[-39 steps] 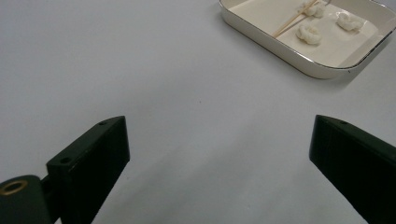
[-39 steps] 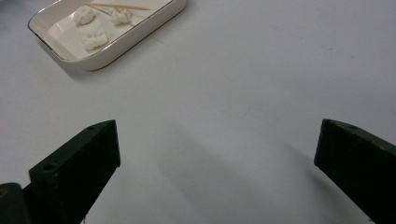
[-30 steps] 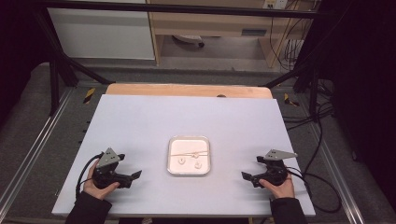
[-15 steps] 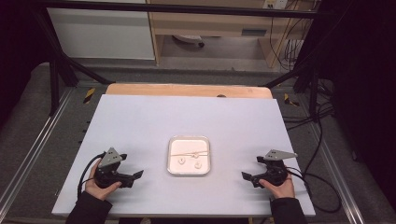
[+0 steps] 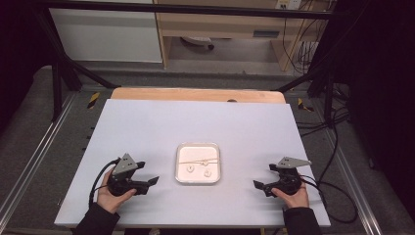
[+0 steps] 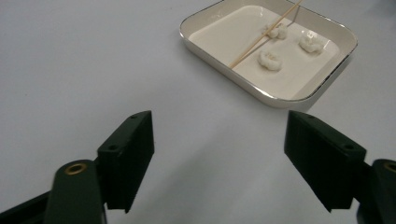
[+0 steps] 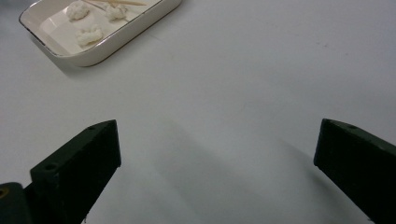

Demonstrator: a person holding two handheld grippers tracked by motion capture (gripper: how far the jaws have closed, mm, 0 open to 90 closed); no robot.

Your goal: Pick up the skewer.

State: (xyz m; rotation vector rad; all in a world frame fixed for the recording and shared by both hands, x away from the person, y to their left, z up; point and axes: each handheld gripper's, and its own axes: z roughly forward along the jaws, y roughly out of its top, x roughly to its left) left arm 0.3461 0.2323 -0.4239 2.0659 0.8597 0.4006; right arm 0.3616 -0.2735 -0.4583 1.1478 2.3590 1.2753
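With both grippers, left [image 5: 152, 181] and right [image 5: 258, 184], spread and empty beside the tray [image 5: 197, 179], go for the skewer [image 6: 261, 38] low and square, probably from its free end.

In the right gripper view the tray [image 7: 122, 33] is cut off by the top edge, so the skewer [image 7: 122, 3] shows only in part. In the high view the white lumps [image 5: 191, 168] in the tray are too small to identify. The table's [image 5: 147, 132] near edge hides the forearms.
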